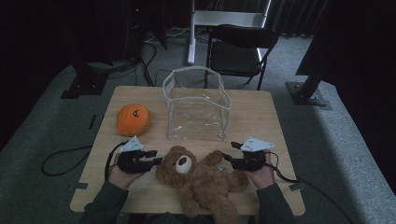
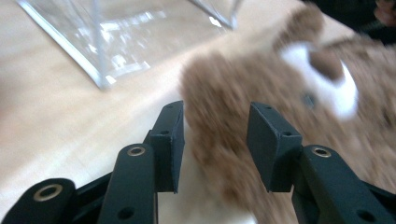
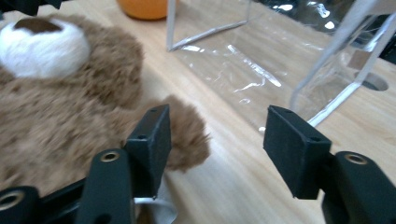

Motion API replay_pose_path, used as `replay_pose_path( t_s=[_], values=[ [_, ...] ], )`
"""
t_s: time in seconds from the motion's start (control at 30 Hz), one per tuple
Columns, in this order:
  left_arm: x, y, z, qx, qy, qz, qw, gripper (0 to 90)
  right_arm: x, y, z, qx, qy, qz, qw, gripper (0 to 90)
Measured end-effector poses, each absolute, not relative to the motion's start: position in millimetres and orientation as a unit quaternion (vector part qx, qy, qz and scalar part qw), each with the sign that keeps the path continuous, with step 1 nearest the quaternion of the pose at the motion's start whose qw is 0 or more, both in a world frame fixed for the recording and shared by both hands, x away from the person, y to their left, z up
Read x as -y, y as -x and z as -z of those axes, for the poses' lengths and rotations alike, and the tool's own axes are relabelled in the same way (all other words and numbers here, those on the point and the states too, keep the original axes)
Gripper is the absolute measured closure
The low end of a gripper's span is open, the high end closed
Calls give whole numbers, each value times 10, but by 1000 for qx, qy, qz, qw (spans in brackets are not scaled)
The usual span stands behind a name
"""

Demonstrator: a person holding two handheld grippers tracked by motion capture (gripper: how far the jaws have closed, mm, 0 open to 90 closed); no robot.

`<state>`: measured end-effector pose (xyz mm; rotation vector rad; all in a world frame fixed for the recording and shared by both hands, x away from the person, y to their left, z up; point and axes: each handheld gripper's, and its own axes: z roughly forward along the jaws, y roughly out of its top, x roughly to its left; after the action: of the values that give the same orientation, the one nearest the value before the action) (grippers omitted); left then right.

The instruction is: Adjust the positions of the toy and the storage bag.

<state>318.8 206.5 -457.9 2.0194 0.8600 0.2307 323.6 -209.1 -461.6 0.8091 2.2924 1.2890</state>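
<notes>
1. the teddy bear (image 1: 201, 179) lies on its back on the near edge of the wooden bench (image 1: 261, 116), head toward your left hand, legs toward you.
2. your left gripper (image 1: 152, 161) sits at the bear's head — in the left gripper view the jaws stand apart with brown fur of the head (image 2: 224, 135) between them; the picture is blurred, so whether the pads touch the fur you cannot tell, but they do not pinch it.
3. your right gripper (image 1: 229, 158) sits just beside the bear's raised arm; in the right gripper view the jaws are released, the paw (image 3: 187, 135) lies against the left jaw, and bare bench shows between them.
4. the clear plastic pouch (image 1: 196, 105) stands open-topped behind the bear, mid-bench.
5. an orange plush pumpkin (image 1: 133, 119) rests left of the pouch — well apart from both grippers.
</notes>
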Motion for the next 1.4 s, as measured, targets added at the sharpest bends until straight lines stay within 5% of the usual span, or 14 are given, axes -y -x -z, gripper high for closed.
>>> replay_pose_path(
  t_s=[0.3,0.8,1.1,1.4],
  values=[
    [-1957,-3742,4477,-377,-786,-173,458,536,2147,-3577,4552,-798,-319,-471,200,505],
    [-1625,-4361,4680,-379,-796,-182,436,518,2055,-4135,4512,-785,-356,-462,208,603],
    [-1560,-4448,4689,-389,-793,-187,430,843,1994,-4194,4544,-786,-352,-464,206,822],
    [-1560,-4403,4671,-379,-802,-187,423,870,1999,-4143,4530,-792,-342,-461,209,840]
  ],
)
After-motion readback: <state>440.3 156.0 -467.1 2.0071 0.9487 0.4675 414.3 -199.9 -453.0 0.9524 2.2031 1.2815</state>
